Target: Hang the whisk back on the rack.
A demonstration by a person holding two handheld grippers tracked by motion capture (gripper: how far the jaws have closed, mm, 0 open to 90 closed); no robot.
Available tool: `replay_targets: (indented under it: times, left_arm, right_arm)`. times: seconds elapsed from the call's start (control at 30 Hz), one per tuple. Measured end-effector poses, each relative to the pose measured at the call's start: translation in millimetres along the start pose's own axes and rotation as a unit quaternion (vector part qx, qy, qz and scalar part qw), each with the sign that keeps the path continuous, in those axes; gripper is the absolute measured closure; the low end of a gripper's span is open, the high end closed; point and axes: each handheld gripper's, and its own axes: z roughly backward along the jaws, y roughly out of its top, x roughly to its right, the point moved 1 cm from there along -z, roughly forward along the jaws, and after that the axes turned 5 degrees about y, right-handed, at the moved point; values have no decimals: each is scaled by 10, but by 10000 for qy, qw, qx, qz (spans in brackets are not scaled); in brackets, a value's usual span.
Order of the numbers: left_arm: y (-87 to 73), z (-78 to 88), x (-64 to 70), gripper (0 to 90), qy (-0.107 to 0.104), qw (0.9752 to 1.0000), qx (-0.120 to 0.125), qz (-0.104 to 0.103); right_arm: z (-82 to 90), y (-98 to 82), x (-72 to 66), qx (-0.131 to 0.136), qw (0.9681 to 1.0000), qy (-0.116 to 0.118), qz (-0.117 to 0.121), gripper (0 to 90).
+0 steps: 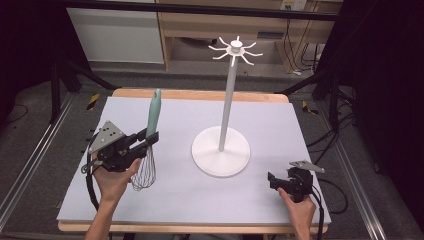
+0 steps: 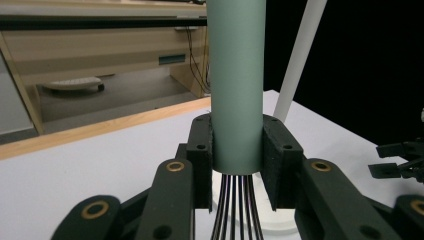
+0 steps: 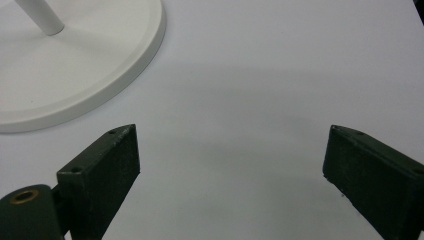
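Up off the white table (image 1: 280, 200), the whisk (image 1: 150, 135) stands nearly upright in the left gripper (image 1: 147, 139), its pale green handle pointing up and its wire loops hanging below the jaws. Seen from the left gripper view, both black pads press against the lower end of the handle (image 2: 236, 85), just above where the wires begin. To its right stands the white hook stand (image 1: 227, 115), its round base on the table. Near the table's right front corner, the right gripper (image 1: 272, 181) rests low with its jaws spread wide and nothing between them.
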Motion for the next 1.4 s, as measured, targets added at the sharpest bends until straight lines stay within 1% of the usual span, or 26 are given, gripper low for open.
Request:
replay_targets:
  times: [0.17, 0.27, 0.4, 0.5, 0.53, 0.63, 0.67, 0.7, 0.83, 0.9, 1.03, 1.17, 1.4]
  left_arm:
    - [104, -6, 65, 688, -47, 9999, 136, -38]
    - [177, -13, 96, 688, -42, 9997, 196, -101]
    - [274, -33, 145, 688, -102, 9994, 282, -147]
    - [297, -45, 169, 688, -115, 9994, 295, -167]
    - [316, -61, 192, 688, -126, 9993, 298, -211]
    - [327, -71, 216, 688, -145, 9991, 315, -239]
    - [334, -81, 229, 688, -162, 9990, 334, -235]
    - [343, -89, 242, 688, -186, 9989, 349, -246]
    - [389, -108, 303, 688, -234, 9984, 408, -301]
    - [440, -129, 339, 688, -256, 9981, 425, -371]
    - [494, -155, 365, 688, -264, 9979, 465, -373]
    - [551, -203, 396, 688, -295, 9976, 455, -433]
    - [598, -265, 432, 688, -321, 9974, 469, -453]
  right_arm:
    - [2, -1, 0, -2, 10000, 14, 29, 84]
    - [-8, -2, -2, -6, 10000, 41, 83, 84]
    - [-10, 2, 3, -7, 10000, 35, 67, 84]
    - [-8, 2, 2, -7, 10000, 38, 43, 84]
    - [-11, 1, -4, -23, 10000, 41, 6, 84]
    - [-10, -1, -3, -18, 10000, 38, 9, 84]
    - [-7, -1, 3, -11, 10000, 42, 44, 84]
    - [-7, -2, -1, -7, 10000, 40, 2, 84]
    - [-6, 0, 2, -15, 10000, 22, 45, 84]
    - [-7, 4, -2, -20, 10000, 15, 70, 84]
    - [-11, 3, -7, -28, 9999, 11, 96, 84]
    - [-9, 3, -8, -16, 10000, 25, 91, 84]
    - [-12, 3, -7, -21, 9999, 41, 98, 84]
